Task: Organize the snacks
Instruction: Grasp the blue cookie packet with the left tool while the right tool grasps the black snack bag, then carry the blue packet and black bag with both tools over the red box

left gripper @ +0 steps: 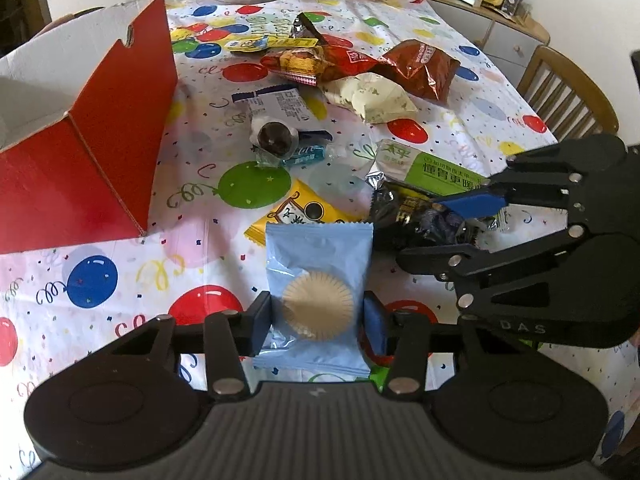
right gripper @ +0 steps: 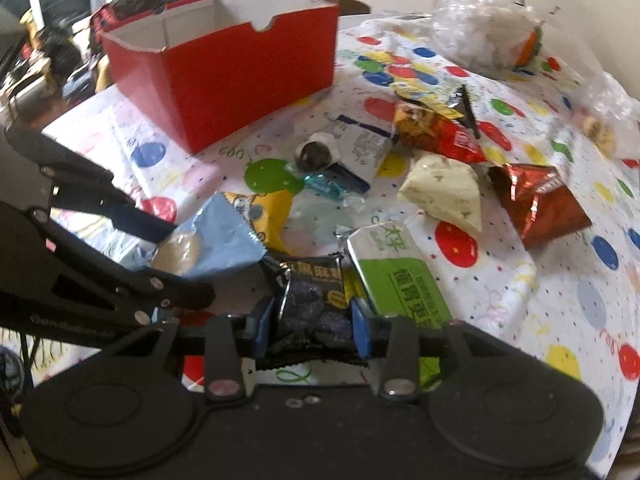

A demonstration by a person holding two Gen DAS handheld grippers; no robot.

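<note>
My left gripper (left gripper: pixel 318 320) is shut on a light blue cookie packet (left gripper: pixel 320 264), held upright above the balloon tablecloth; the packet also shows in the right wrist view (right gripper: pixel 224 240). My right gripper (right gripper: pixel 312 324) is shut on a black snack packet (right gripper: pixel 316 292), beside a green packet (right gripper: pixel 400 276). In the left wrist view the right gripper (left gripper: pixel 444 226) comes in from the right, on the black packet (left gripper: pixel 420 216). The open red box (left gripper: pixel 100 152) stands at the left; it also shows in the right wrist view (right gripper: pixel 240 72), at the back.
Loose snacks lie on the cloth: a yellow packet (left gripper: pixel 296 212), a chocolate ball (left gripper: pixel 274 136), a cream packet (left gripper: pixel 372 96), a brown foil bag (left gripper: pixel 424 66), a red bag (left gripper: pixel 320 60). Clear plastic bags (right gripper: pixel 480 36) sit at the far edge. A wooden chair (left gripper: pixel 568 96) stands on the right.
</note>
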